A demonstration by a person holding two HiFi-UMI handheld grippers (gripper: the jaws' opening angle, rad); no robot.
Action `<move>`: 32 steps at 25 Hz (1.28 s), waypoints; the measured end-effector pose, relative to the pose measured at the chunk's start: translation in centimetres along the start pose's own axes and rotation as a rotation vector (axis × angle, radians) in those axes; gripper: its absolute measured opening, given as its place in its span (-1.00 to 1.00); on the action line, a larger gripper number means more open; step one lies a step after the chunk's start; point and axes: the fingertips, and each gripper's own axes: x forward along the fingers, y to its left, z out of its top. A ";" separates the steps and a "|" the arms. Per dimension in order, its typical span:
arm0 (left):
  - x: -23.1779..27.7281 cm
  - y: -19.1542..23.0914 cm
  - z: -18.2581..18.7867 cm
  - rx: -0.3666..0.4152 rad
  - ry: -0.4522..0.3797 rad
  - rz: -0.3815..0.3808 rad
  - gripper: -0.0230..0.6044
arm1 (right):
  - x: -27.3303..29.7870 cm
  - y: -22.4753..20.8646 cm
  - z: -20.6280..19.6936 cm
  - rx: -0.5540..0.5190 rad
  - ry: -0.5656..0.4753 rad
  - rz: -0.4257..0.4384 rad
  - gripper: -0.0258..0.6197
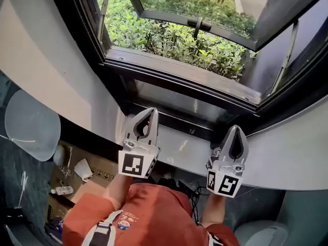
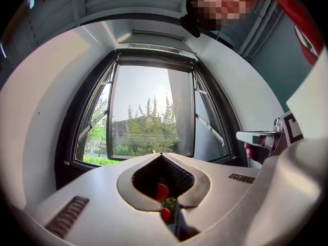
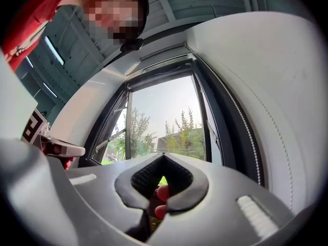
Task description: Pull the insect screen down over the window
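Left gripper (image 1: 148, 110) and right gripper (image 1: 234, 128) sit side by side below the window (image 1: 179, 78), near its lower frame, with the tips pointing at it. In each gripper's own view the jaws are together and there's nothing between them: left (image 2: 161, 156), right (image 3: 163, 156).

Only the head view shows the sash pushed outward, its handle (image 1: 198, 23) and the bushes (image 1: 169, 37) under it. It cuts off the window's top.

Only the gripper views show that top. The insect screen (image 2: 154, 48) looks rolled up in the bar along the window's upper edge, well above both grippers, and the glass area is uncovered. The right gripper view also shows the top bar (image 3: 161, 67), plus a bead chain (image 3: 250, 137) hanging just right of the window.
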 end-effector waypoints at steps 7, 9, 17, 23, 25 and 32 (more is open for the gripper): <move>2.9 1.7 -0.9 -0.027 -0.005 -0.030 -0.91 | 2.8 0.2 -0.1 -0.029 -0.021 -0.026 -0.89; 3.2 2.5 -0.9 -0.034 -0.002 -0.032 -0.91 | 3.5 0.8 -0.1 -0.034 -0.027 -0.030 -0.89; 4.6 5.4 1.5 -0.006 -0.086 -0.021 -0.91 | 6.7 1.8 1.8 -0.087 -0.090 -0.019 -0.89; 6.1 7.1 5.0 0.024 -0.157 -0.007 -0.91 | 9.1 1.6 5.2 -0.139 -0.182 -0.017 -0.89; 6.7 7.5 6.4 0.034 -0.201 -0.012 -0.91 | 9.9 1.7 6.6 -0.163 -0.216 -0.011 -0.89; 8.5 8.8 12.0 0.068 -0.338 -0.011 -0.91 | 12.3 2.1 11.3 -0.198 -0.329 -0.001 -0.89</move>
